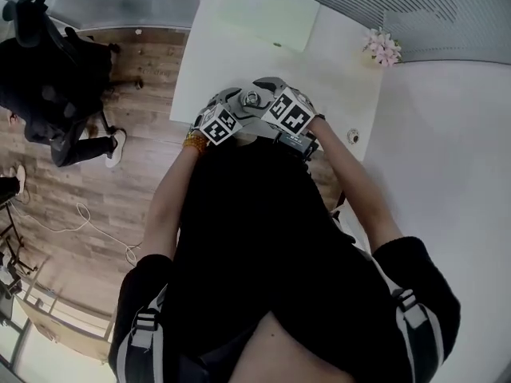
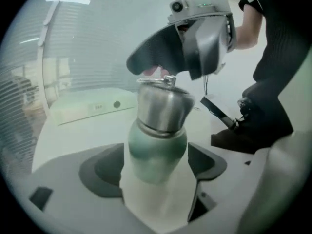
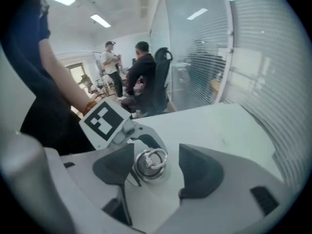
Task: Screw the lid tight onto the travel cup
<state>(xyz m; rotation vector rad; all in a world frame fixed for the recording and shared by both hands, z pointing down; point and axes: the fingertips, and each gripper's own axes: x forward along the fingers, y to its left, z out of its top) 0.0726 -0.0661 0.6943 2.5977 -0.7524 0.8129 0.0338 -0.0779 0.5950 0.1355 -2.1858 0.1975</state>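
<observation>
The travel cup (image 2: pixel 157 150) has a green body and a steel lid (image 2: pixel 163 99) with a ring on top. It stands upright between the jaws of my left gripper (image 2: pixel 156 168), whose dark pads (image 2: pixel 103 172) press on its sides. My right gripper (image 2: pixel 195 40) hangs just over the lid. In the right gripper view the lid (image 3: pixel 150 164) sits between that gripper's (image 3: pixel 156 168) open jaws, with a gap to the right pad (image 3: pixel 197 172). In the head view the two grippers (image 1: pixel 231 106) (image 1: pixel 271 90) meet at the lid (image 1: pixel 252 98) over the table's near edge.
The white table (image 1: pixel 335 78) carries a pale green flat box (image 1: pixel 255 10), pink flowers (image 1: pixel 383 48) and a small round fitting (image 1: pixel 352 136). A person in black sits on an office chair (image 1: pixel 48 78) at left, on a wooden floor with a cable (image 1: pixel 88 222).
</observation>
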